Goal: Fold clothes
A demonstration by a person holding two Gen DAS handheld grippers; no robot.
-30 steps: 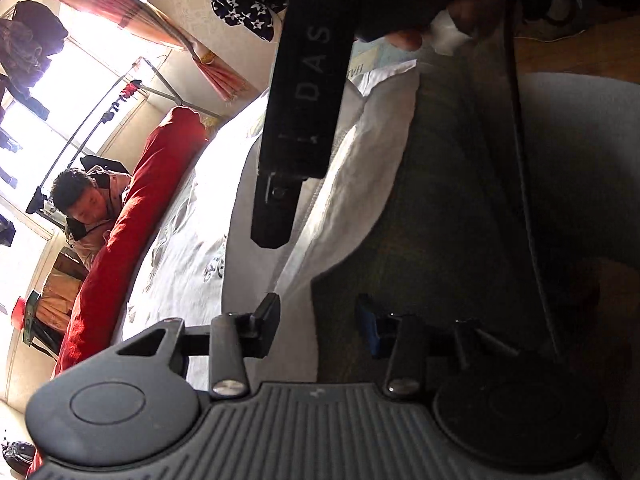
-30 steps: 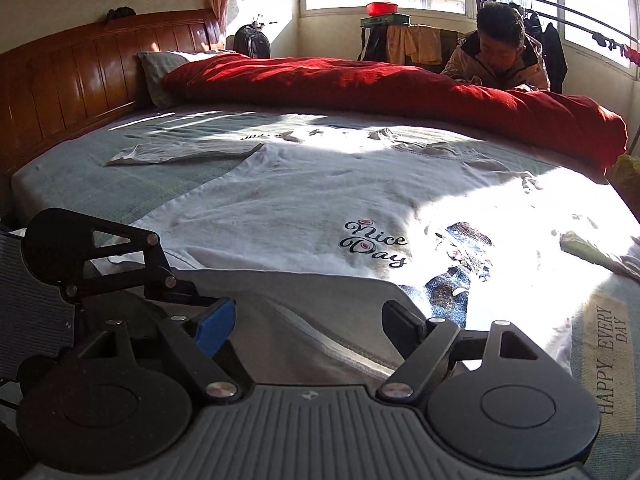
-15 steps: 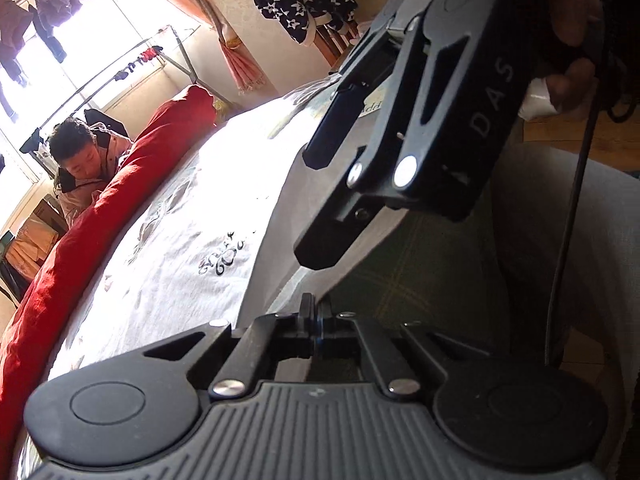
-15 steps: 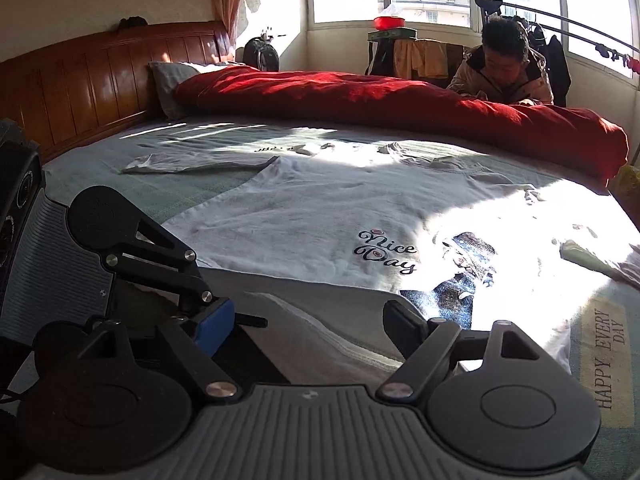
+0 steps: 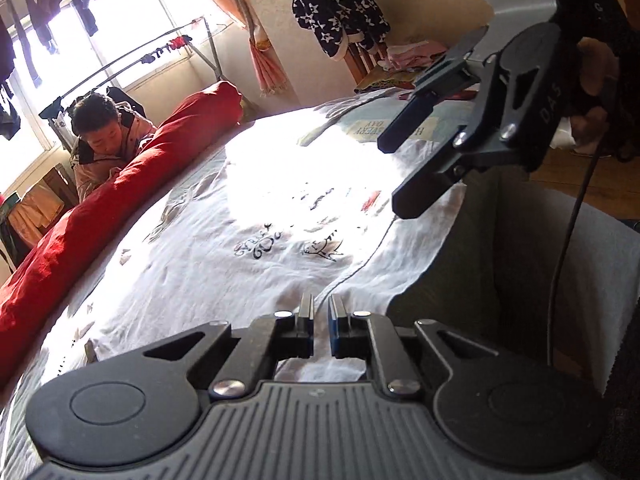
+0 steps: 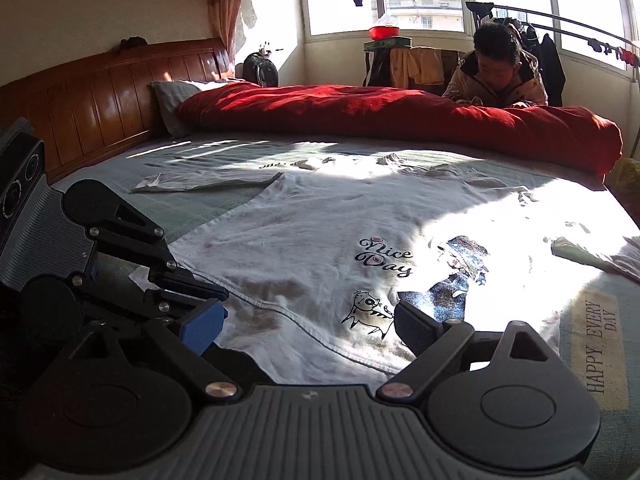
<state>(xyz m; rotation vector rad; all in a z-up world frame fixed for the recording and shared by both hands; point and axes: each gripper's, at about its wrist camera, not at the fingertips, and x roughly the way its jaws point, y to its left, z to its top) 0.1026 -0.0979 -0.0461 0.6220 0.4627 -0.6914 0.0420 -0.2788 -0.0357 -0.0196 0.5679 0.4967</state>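
Your left tongs [image 5: 319, 312] have just clamped down on the near hem of the white T-shirt [image 5: 248, 256] and begun lifting it, so the fold is starting. Your right tongs [image 6: 308, 322] have just been opening wider and grip nothing; the hem lies between and below their jaws, the shirt spreading ahead over the bed [image 6: 208, 200].

One white shirt [image 6: 304, 232], one red quilt [image 6: 400, 116], one pillow [image 6: 172, 100], two tools: left tool [image 5: 319, 312], right tool [image 6: 308, 324].

Sun glare washes out the shirt [image 5: 280, 216] print; the red quilt [image 5: 80, 248] hides the seated person's [image 5: 104, 136] lower body.
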